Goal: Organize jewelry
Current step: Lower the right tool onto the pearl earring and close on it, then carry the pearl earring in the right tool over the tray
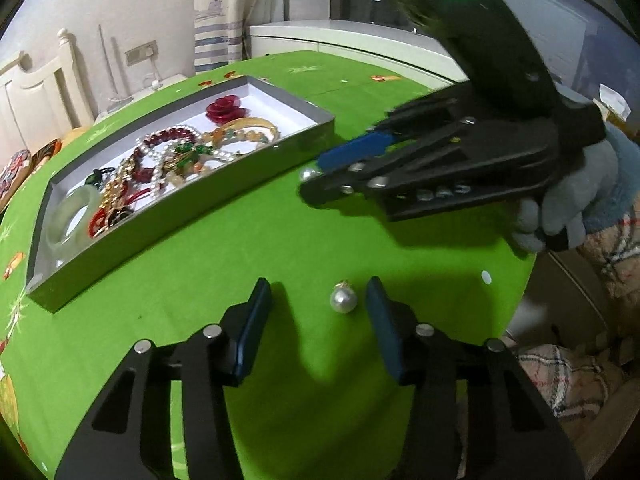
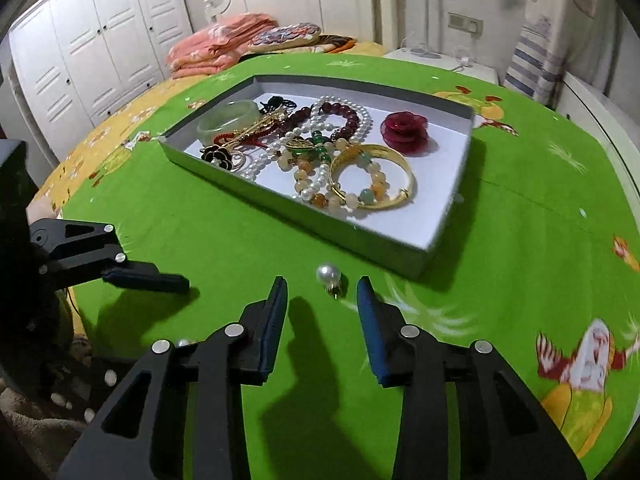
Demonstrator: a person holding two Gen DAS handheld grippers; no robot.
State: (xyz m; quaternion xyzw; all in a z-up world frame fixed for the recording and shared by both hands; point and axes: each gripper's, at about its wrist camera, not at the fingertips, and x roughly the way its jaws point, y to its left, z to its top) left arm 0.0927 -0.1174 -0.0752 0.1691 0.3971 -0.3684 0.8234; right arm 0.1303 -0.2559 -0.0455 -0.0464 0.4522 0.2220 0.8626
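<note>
Green tablecloth (image 1: 240, 240) carries two loose pearl earrings: one (image 1: 343, 300) lies low-centre between the left gripper's (image 1: 318, 312) half-open jaws, the other (image 2: 328, 276) just ahead between the right gripper's (image 2: 322, 300), neither pinched.

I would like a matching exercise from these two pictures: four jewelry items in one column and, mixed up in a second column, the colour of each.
Items
1. rose ornament in the tray
2. plain bangle at the tray's end
3. bangle near the rose
4. loose pearl on the cloth

Colours
A. gold
B. white
C. dark red
D. pale green

Pairs: 1-C, 2-D, 3-A, 4-B
</note>
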